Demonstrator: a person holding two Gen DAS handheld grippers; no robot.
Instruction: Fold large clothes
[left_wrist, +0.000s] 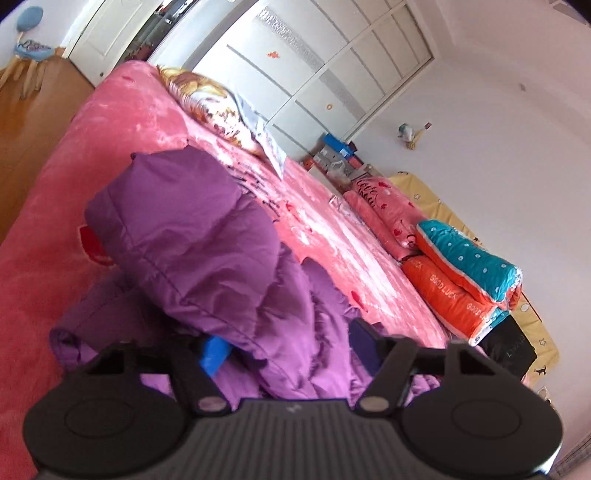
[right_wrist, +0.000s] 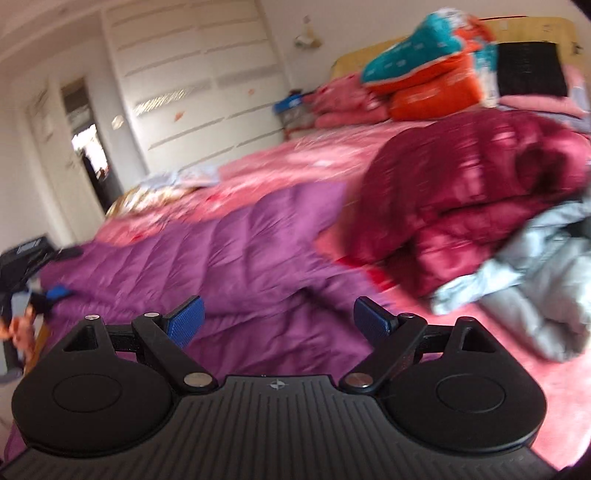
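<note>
Now both grippers stand wide, holding nothing: left gripper (left_wrist: 288, 345) straddles a fold of the purple coat (left_wrist: 207, 236) on the pink bed (left_wrist: 44, 288); right gripper (right_wrist: 279, 317) hovers over its quilted body. Best to pinch seams, not puffy filling. Maroon coat (right_wrist: 461, 199) and grey coat (right_wrist: 535, 266) crowd the right; bedding (left_wrist: 461, 273) stacked beyond.

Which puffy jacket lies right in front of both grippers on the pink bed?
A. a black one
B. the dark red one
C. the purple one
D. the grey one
C: the purple jacket spreads right before both grippers, while the dark red jacket and the grey jacket lie off to one side.
</note>
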